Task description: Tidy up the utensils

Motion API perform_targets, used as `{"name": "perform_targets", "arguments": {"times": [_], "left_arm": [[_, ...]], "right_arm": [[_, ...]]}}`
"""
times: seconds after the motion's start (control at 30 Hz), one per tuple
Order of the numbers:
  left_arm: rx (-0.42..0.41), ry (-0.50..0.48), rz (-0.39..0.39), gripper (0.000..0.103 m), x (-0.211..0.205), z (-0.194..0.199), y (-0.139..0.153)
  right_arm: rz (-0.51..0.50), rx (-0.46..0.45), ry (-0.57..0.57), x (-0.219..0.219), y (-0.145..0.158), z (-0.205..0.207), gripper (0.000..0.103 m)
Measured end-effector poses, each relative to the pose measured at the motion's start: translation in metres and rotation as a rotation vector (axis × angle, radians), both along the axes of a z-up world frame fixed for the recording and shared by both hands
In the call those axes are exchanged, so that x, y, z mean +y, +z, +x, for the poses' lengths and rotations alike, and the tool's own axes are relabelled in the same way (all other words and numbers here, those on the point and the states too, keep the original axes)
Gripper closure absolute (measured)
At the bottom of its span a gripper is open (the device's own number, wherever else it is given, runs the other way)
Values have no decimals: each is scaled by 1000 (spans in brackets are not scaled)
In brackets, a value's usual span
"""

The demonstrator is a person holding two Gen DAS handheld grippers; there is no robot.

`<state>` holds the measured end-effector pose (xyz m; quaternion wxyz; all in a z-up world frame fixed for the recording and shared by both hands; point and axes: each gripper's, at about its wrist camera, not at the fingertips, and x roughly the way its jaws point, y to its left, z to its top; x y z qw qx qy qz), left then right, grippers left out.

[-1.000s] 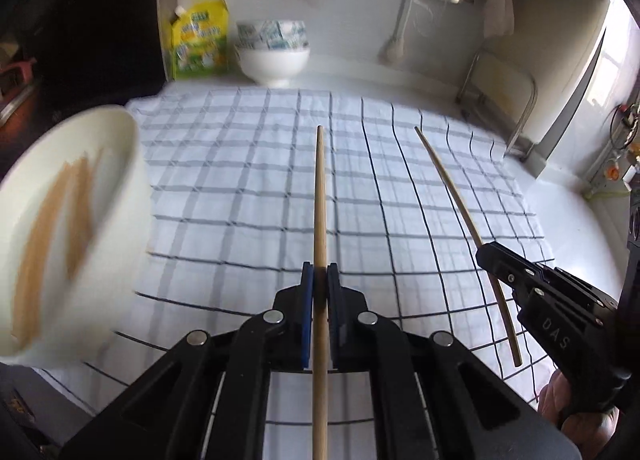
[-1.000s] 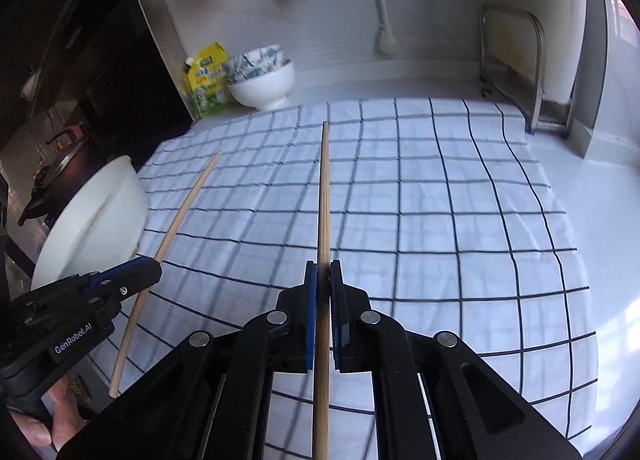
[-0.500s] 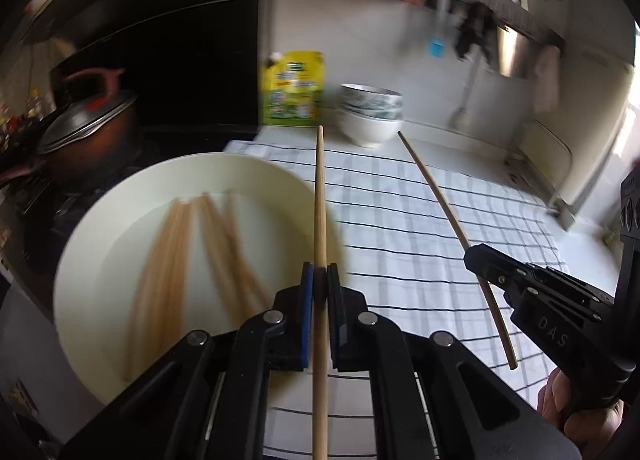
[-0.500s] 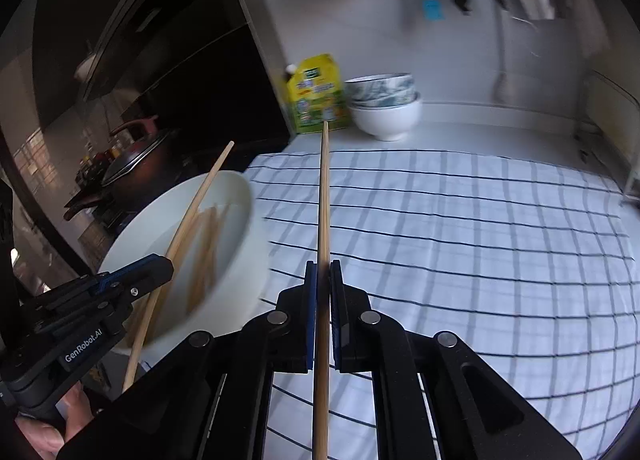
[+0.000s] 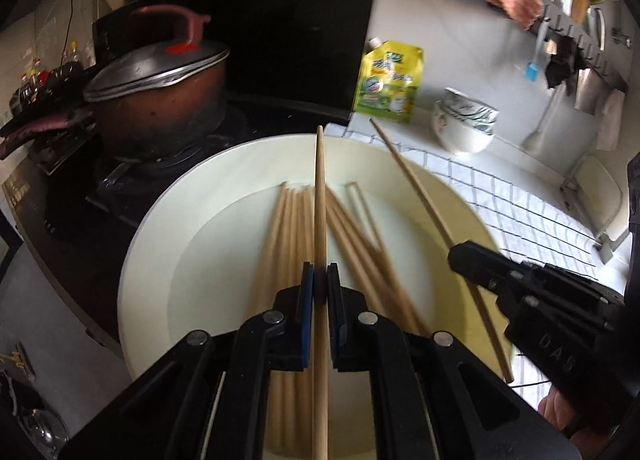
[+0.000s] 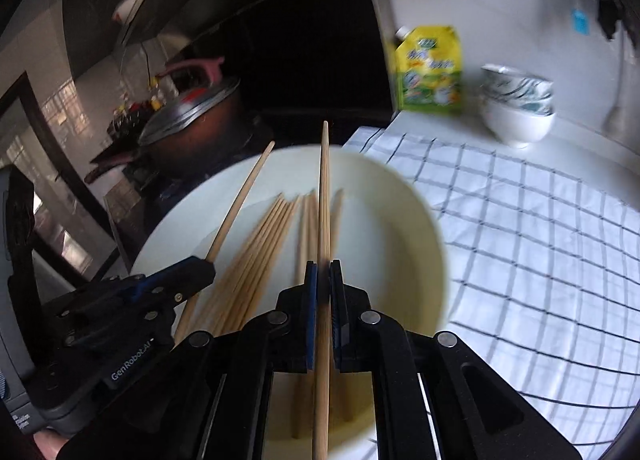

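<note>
Pale wooden chopsticks [image 5: 288, 228] lay in a cream bowl [image 5: 160, 228] beside a white cloth [image 6: 540, 228] checked in black; a yellow-green pouch [image 5: 387, 84] and brown pot [image 5: 160, 108] stood behind.

Chopsticks [image 5: 288, 228] in bowl [image 5: 160, 220], pot [image 5: 156, 100] behind

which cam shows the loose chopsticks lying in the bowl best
The left wrist view: the loose chopsticks fan across the white bowl, with their far tips visible. In the right wrist view they are blurrier and partly hidden behind the left gripper.
</note>
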<state>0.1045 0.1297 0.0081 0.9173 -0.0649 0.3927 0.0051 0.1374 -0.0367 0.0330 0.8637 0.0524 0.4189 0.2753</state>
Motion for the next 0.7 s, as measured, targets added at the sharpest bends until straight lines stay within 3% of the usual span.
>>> {"name": "perform_targets", "arguments": {"times": [0.23, 0.3, 0.43, 0.57, 0.7], "left_arm": [[35, 19, 0, 95, 11, 4, -13], [34, 35, -7, 83, 14, 2, -13], [5, 54, 4, 42, 16, -7, -7], [-17, 64, 18, 39, 15, -17, 1], [-15, 72, 16, 37, 16, -24, 3]], "right_arm": [[-42, 48, 4, 12, -20, 1, 97], [-47, 44, 6, 12, -20, -1, 95], [-25, 14, -11, 5, -14, -9, 87], [-27, 5, -42, -4, -11, -18, 87], [-26, 1, -69, -12, -10, -26, 80]]}}
